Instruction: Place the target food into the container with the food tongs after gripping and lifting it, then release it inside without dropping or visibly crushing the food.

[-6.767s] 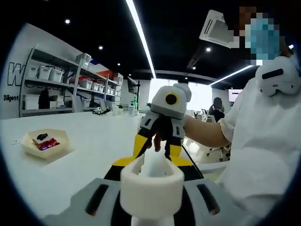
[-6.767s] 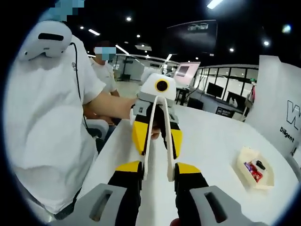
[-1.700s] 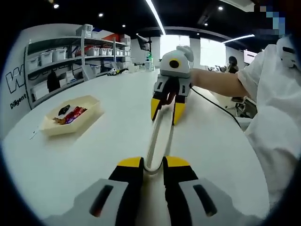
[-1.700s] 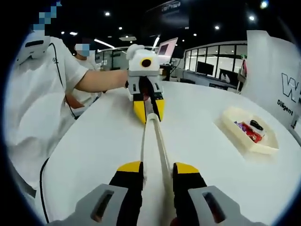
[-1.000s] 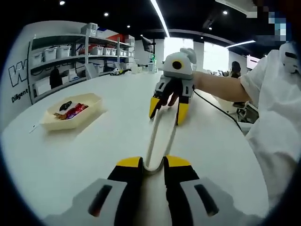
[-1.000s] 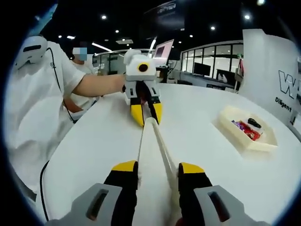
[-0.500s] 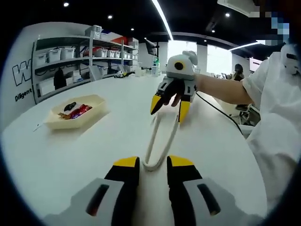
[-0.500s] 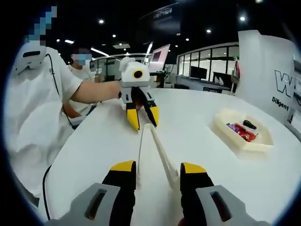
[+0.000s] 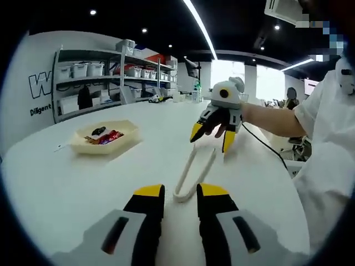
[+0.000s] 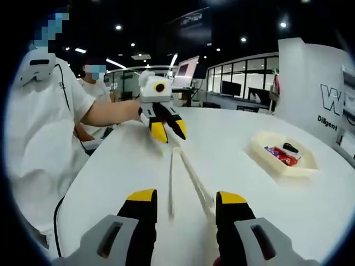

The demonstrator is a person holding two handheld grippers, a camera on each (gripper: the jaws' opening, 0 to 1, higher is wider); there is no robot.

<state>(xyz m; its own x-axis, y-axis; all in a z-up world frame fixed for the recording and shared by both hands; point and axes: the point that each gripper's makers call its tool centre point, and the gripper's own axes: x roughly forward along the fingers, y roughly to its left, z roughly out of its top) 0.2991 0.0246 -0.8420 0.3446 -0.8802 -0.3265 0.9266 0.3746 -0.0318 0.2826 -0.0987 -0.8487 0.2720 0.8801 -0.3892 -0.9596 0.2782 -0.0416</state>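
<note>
White and wide, the surface runs back toward storage shelves along a wall in a dim office hall lit by ceiling strips. On it lie the white food tongs, flat, their looped end just ahead of the left gripper, whose yellow-tipped jaws stand apart with nothing between them. Beyond the two spread arms of the tongs hangs the right gripper, its jaws parted and empty, just above the surface. In the right gripper view, the tongs stretch between both grippers, their open ends near the right gripper. A cream tray holding wrapped food sits well apart to one side. A person's white sleeve shows beside the surface.
</note>
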